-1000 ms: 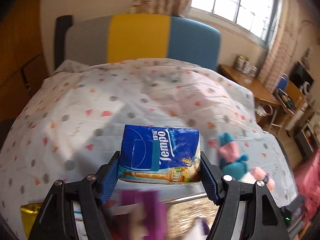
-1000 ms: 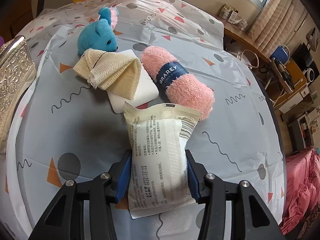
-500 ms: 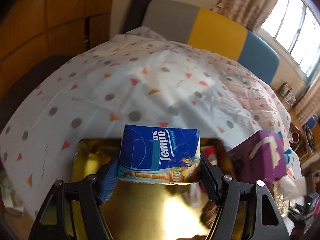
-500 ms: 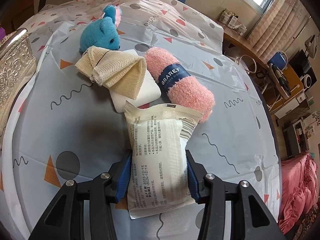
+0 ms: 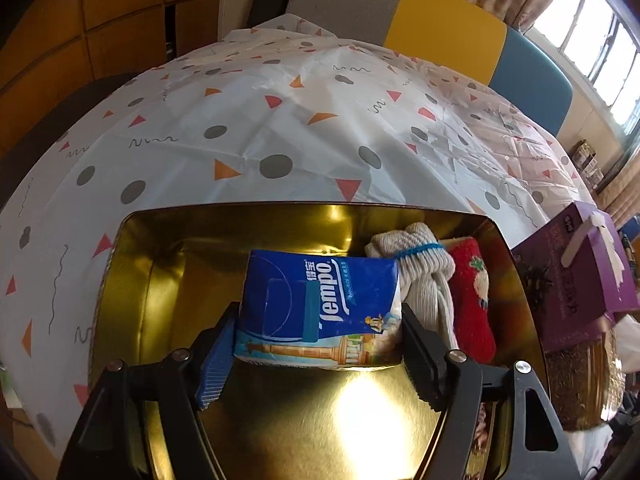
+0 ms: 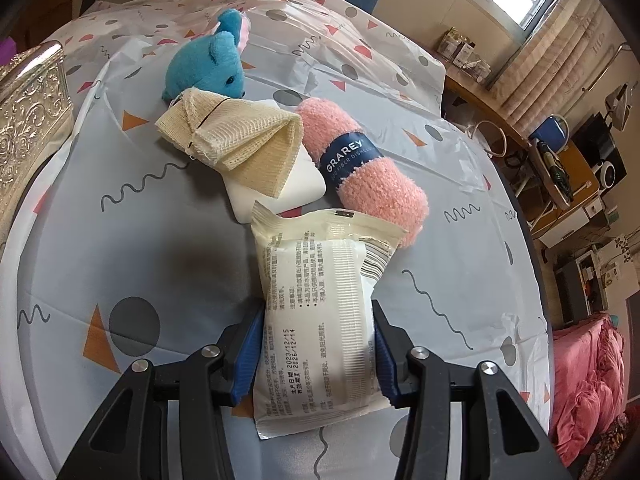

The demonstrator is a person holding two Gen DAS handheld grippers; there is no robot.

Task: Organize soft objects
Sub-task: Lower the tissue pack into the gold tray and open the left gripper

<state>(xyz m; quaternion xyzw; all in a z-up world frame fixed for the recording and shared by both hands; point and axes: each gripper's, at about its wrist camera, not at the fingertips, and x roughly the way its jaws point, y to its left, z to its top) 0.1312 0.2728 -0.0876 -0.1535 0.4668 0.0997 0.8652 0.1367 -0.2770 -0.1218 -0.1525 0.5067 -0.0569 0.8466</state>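
Left wrist view: left claw [image 5: 318, 332] has just been easing wider, the blue tissue pack [image 5: 320, 304] still between its pads, low inside the gold tin [image 5: 132, 280]. Rolled grey sock [image 5: 416, 268] and red sock [image 5: 470, 292] lie just right of the claw. To finish well: open fully, lift straight out, don't drag the pack. Right claw [image 6: 320, 352] grips the white wipes packet [image 6: 320, 320] on the bench; pink yarn roll [image 6: 360, 168] sits ahead of it.
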